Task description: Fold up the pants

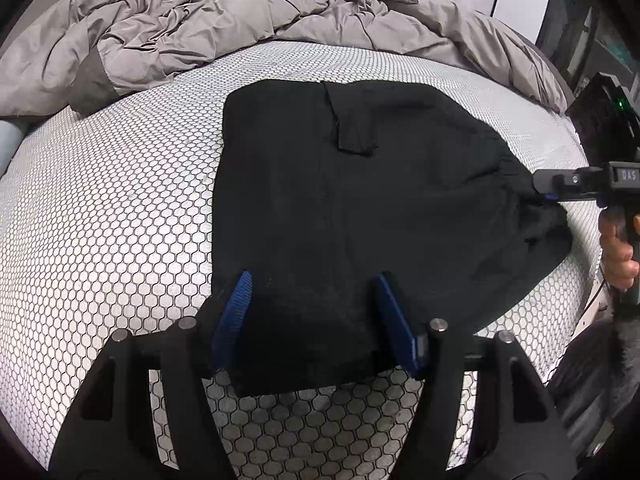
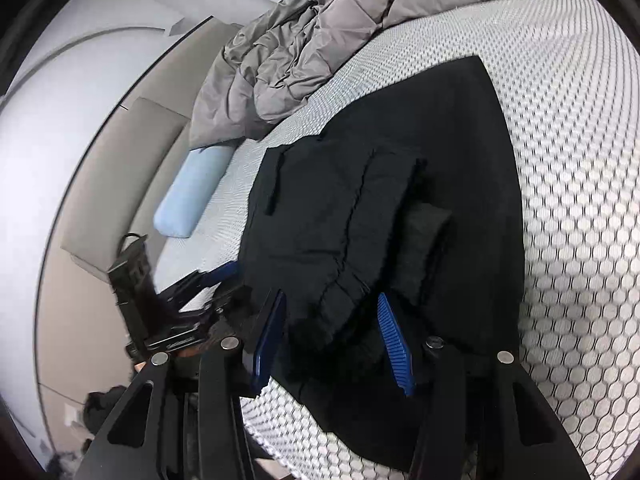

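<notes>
Nearest, the left gripper (image 1: 316,300) stands with its blue pads spread, straddling the near edge of the black pants (image 1: 340,200) without pressing on the cloth, so nothing is pinched there. To the right, the right gripper (image 2: 332,336) sits at the bunched waistband end; the gathered fabric lies between its pads, which stand partly apart, and whether they actually bite the cloth cannot be told from either view. A hand (image 1: 618,256) holds that tool at the right edge of the bed. The pants lie in the middle of the honeycomb-patterned mattress (image 1: 100,220), already doubled into a compact, roughly rectangular packet, with a loose strap showing on the far half. Judged from this layout, a fold has just been laid down and the left side released; the next move calls for freeing the waistband end, flattening the lumpy right corner, and squaring the edges or making one last fold. Farther back, a rumpled grey duvet (image 1: 240,16) crosses the mattress, and a pale blue pillow (image 2: 192,192) lies at the far left.
</notes>
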Motion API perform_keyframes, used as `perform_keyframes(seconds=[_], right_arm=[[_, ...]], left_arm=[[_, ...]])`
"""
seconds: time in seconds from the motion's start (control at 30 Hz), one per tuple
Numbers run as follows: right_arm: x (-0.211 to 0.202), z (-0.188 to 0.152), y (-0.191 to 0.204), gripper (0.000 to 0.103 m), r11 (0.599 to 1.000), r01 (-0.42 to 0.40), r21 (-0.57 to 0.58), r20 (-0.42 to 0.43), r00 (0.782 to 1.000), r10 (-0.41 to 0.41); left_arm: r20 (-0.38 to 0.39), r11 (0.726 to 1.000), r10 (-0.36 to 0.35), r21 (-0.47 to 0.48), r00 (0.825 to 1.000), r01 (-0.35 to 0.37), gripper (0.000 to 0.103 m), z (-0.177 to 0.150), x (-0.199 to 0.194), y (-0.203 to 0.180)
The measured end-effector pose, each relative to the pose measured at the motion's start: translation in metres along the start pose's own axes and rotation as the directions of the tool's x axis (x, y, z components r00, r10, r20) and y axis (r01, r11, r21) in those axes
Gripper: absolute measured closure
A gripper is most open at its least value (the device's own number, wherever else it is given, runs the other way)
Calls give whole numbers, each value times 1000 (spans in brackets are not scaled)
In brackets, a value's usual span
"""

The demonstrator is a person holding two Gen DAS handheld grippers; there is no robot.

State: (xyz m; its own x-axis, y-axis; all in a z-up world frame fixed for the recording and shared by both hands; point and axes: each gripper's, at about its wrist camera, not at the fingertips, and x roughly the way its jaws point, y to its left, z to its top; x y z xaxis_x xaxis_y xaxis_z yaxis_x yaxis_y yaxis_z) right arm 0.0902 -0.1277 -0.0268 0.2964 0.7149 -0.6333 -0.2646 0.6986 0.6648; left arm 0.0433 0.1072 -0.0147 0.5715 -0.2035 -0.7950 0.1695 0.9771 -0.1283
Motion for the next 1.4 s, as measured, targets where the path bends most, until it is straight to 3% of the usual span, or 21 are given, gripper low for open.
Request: perform_keyframes(seconds=[0.2,0.27,0.43,0.53,0.6,0.63,0.7,0.73,0.77,0.83,0.93,1.03,1.1,1.13,1.17,1.2,1.33,1.4], right_arm=[[19,3,2,59,999,48,0,-3,999,-48],[20,5,6,89,998,55,-12,31,998,-55],[-19,-6,45,92,991,-44,-125,113,992,58],[-31,-20,49,92,986,52,-159,98,994,-37],[-18,-26,32,92,980,152,-126,55,988,-146],[-3,-28,14,92,976,195,-97,-22,980,-198],[-3,-26,-6,91,991,130,-24,-29,991,-131],[-10,-23,-9,85,994,113,-1,-10,994,-113],[-17,-21,-10,71,993,122,8,15,992,-122],[-29,-18,-13,51,994,106,36,69,992,-109],[-21,-15,-22,51,996,-2,94,52,999,-3],[4,-9,-25,50,993,72,95,4,997,-73],[9,-3,-23,51,993,73,94,26,997,-76],[9,0,-22,59,993,73,95,37,996,-77],[10,3,-17,78,994,76,78,47,996,-80],[8,6,-13,87,996,70,53,64,995,-73],[-5,27,31,91,992,69,-103,207,977,-47],[0,39,36,91,983,133,-130,210,972,-104]], left_arm=[[4,997,-23,-77,1000,23,41,13,-7,15],[27,994,-29,-107,999,32,41,17,-15,21],[101,989,0,-149,995,15,41,21,-34,33],[95,987,0,-159,995,15,41,21,-33,41],[69,989,5,-150,998,5,41,20,-27,43],[47,989,16,-148,999,-9,41,20,-21,44],[9,988,34,-151,999,-32,41,21,-9,45],[2,987,34,-156,999,-34,41,19,-6,46],[2,986,31,-162,1000,-31,41,17,-4,45],[3,985,22,-170,1000,-21,41,16,-3,46],[0,984,16,-180,1000,-15,41,16,-2,48],[-4,984,22,-179,1000,-22,41,15,-2,46],[-1,986,35,-165,999,-35,41,13,-2,44],[1,986,37,-163,999,-37,41,11,-4,42],[2,986,31,-164,1000,-31,41,10,-4,42],[7,985,27,-170,1000,-25,41,10,-6,43],[28,988,8,-156,1000,-3,41,6,-15,38],[8,988,15,-152,1000,-14,39,3,-10,36]])
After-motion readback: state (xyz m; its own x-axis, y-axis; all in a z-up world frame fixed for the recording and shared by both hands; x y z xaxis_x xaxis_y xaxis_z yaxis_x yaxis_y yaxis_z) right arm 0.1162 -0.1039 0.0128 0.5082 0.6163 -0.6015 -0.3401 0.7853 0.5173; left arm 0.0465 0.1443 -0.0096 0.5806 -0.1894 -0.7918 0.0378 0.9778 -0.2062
